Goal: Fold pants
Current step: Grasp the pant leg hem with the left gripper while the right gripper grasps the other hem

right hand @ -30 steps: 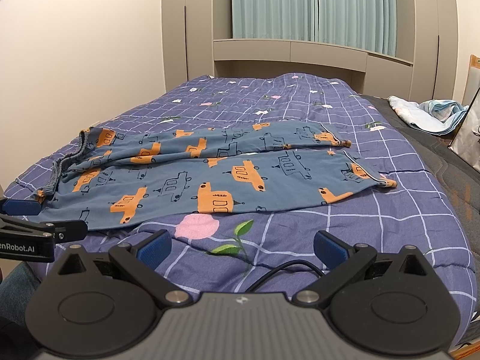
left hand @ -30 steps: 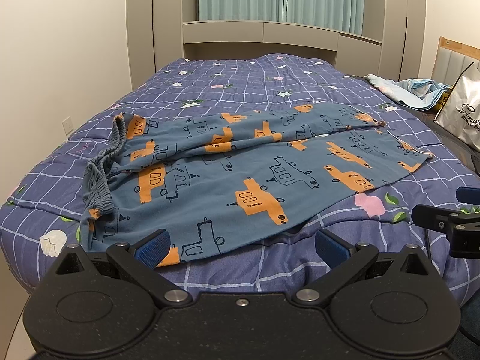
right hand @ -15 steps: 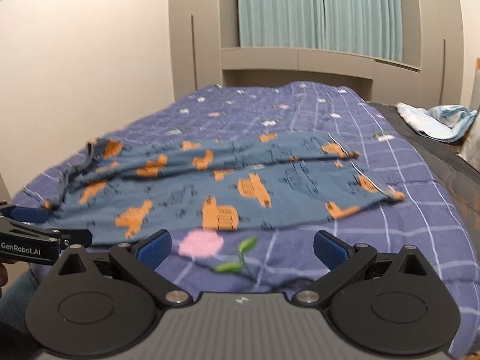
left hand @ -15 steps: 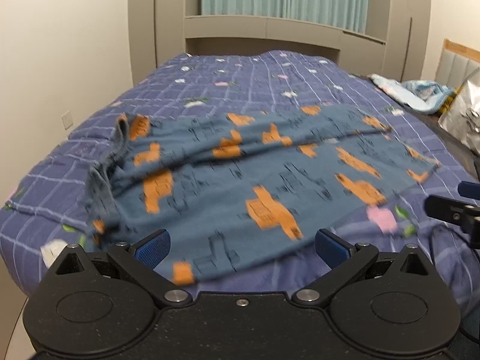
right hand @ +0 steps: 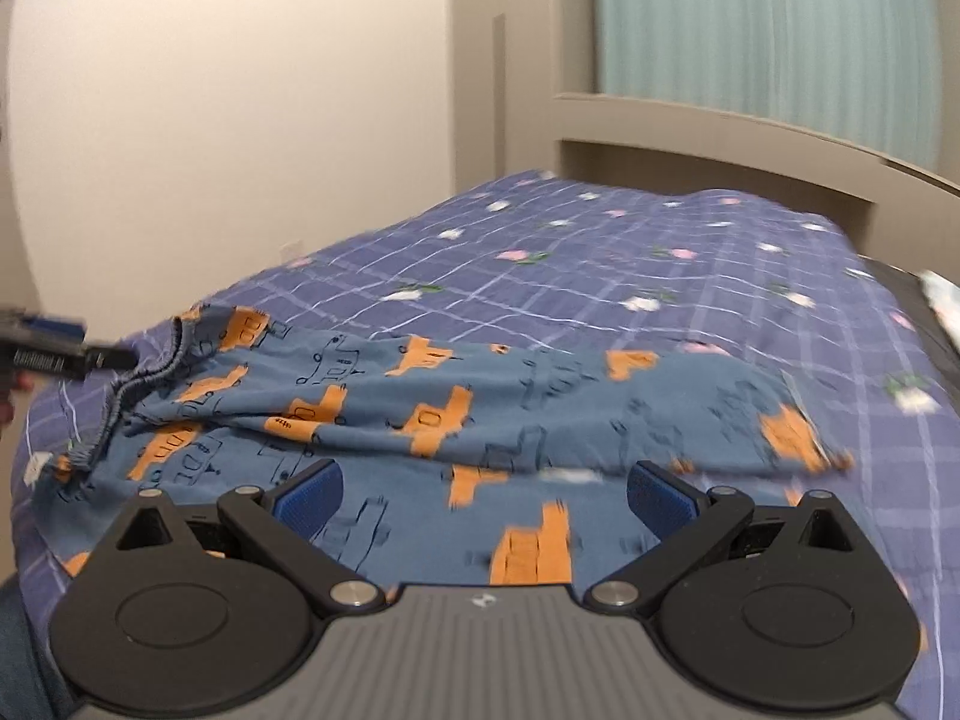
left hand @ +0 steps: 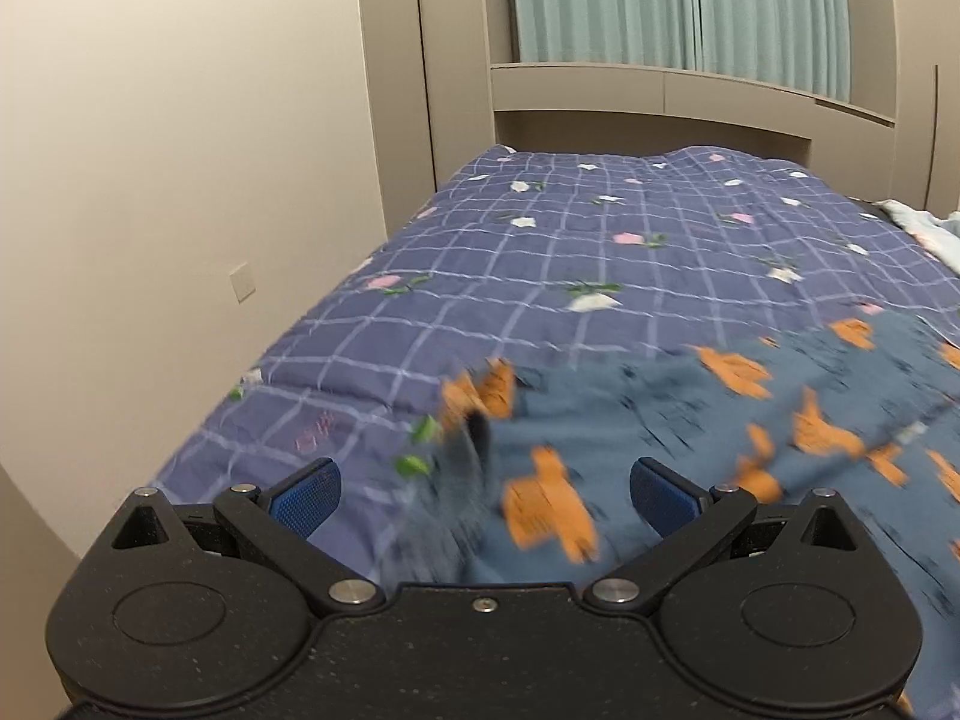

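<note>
Both grippers, the left gripper (left hand: 485, 489) and right gripper (right hand: 485, 489) spread wide and empty, have moved closer over the pants (right hand: 420, 414) on the checked bedspread (left hand: 540, 252) before teal curtains (left hand: 678, 6).

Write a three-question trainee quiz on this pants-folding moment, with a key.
1. True or false: the right gripper is clamped shut on the pants.
2. Which end of the pants is the left gripper nearest? A. the leg hems B. the elastic waistband C. neither, it is off the bed
3. Fill in: the pants lie on a purple checked ______ with small flowers.

Key
1. False: its jaws stand wide open above the cloth.
2. B: the right wrist view shows the left gripper's tip beside the waistband.
3. bedspread
</note>
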### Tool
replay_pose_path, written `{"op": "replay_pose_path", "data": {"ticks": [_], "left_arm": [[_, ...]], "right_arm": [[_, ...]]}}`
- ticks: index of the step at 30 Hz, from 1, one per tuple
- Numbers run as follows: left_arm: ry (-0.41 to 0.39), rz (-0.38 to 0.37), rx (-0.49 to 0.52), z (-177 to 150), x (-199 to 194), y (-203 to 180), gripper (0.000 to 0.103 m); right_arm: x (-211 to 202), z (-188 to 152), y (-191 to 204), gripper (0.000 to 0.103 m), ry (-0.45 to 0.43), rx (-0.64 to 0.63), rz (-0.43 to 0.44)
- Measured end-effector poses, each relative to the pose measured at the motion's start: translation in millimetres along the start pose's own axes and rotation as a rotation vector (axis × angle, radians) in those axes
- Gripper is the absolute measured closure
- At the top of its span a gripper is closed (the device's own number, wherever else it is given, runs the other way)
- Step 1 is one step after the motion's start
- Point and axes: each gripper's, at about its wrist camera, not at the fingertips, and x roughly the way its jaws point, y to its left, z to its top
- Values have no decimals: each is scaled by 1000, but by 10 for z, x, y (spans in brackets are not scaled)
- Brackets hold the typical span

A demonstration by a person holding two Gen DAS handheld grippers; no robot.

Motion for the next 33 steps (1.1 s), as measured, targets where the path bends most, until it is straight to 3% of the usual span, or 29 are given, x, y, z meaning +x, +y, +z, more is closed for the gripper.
{"op": "replay_pose_path", "data": {"ticks": [4,13,16,18,19,20,21,23,25,26,30,32,33], "left_arm": [[10,-11,28,219,357,91,1],[113,-47,75,436,1049,310,4],[166,-85,58,490,1211,438,23],[199,-132,45,504,1307,520,47],[220,-150,44,507,1356,550,64],[239,-162,45,508,1399,578,72],[250,-168,48,499,1427,600,74],[261,-186,63,479,1438,606,91],[267,-206,73,475,1430,639,97],[266,-215,76,481,1420,653,102],[242,-226,110,537,1341,657,103],[224,-224,133,592,1296,655,103],[215,-225,142,620,1271,657,103]], "right_arm": [[518,317,-108,0,62,-54,72],[1744,873,-180,0,169,-152,250],[2147,1002,-154,2,221,-193,299],[2357,1046,-139,10,263,-225,314],[2440,1062,-130,15,280,-243,316],[2494,1068,-123,17,292,-257,321],[2544,1073,-121,18,304,-267,327],[2583,1068,-128,21,313,-275,339],[2635,1066,-133,23,331,-287,358],[2650,1057,-134,27,344,-292,364],[2680,1046,-120,47,371,-308,369],[2669,1087,-124,79,369,-301,371],[2669,1107,-114,86,371,-306,362]]}}
